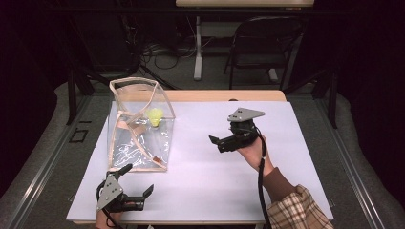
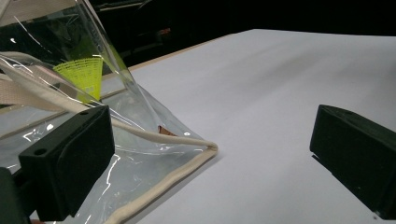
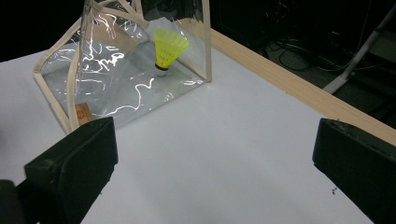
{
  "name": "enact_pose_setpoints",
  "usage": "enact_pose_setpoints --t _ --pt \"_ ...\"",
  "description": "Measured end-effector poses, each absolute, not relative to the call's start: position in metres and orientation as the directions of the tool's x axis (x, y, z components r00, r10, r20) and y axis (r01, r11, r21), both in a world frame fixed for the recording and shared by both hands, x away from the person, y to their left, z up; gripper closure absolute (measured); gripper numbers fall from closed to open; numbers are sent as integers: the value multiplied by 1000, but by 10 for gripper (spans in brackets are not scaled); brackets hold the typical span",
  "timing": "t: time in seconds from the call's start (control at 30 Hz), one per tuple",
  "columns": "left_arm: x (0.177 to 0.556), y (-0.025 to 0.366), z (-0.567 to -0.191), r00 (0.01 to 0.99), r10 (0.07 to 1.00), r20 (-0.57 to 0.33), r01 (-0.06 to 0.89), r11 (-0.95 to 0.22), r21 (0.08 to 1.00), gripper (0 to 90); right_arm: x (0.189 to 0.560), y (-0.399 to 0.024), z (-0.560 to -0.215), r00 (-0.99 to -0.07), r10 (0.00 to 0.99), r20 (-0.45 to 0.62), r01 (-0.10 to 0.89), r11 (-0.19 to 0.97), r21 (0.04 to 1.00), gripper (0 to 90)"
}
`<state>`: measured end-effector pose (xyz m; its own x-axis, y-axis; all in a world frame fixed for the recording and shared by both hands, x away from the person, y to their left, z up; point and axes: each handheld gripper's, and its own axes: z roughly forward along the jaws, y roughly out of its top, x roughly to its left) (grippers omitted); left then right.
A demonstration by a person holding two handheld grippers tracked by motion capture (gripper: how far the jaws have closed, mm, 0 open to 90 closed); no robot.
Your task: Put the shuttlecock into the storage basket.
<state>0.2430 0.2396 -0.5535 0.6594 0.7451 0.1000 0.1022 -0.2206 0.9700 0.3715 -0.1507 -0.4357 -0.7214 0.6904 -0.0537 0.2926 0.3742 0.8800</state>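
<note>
While you are looking down from the high view, your left gripper (image 1: 128,187) is sitting at the near left of the table (image 1: 286,143), just in front of the clear bag (image 1: 138,138), and your right gripper (image 1: 220,142) is hovering right of centre, well apart from the bag, with both pairs of jaws standing wide and holding nothing. That view is showing the whole bag, its cream trim (image 1: 133,82) outlining an open mouth at the far side, and a yellow shuttlecock (image 1: 155,116) sitting inside near the far right corner. Your left gripper view is giving you what the high view is hiding: the near corner of the bag (image 2: 154,154) is lying flat on the white surface just beside the left-hand jaw, whether touching it you cannot tell, with the cream edging (image 2: 187,168) curving round that corner. Your right gripper view is showing the shuttlecock (image 3: 168,49) standing upright on its base, skirt flaring upward, inside the bag (image 3: 116,88), and a small brown tag (image 3: 82,113) at the bag's near edge.
</note>
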Motion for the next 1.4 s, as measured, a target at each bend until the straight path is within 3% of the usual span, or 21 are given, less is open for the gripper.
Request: enact_pose_setpoints --t 0.6,1.4 --pt "244 239 -554 660 744 103 108 -230 967 0 314 -207 -466 -655 750 -89 282 353 892 0" --pt "244 238 -555 660 745 99 119 -233 965 0 271 -244 -512 -610 783 -122 244 332 911 0"
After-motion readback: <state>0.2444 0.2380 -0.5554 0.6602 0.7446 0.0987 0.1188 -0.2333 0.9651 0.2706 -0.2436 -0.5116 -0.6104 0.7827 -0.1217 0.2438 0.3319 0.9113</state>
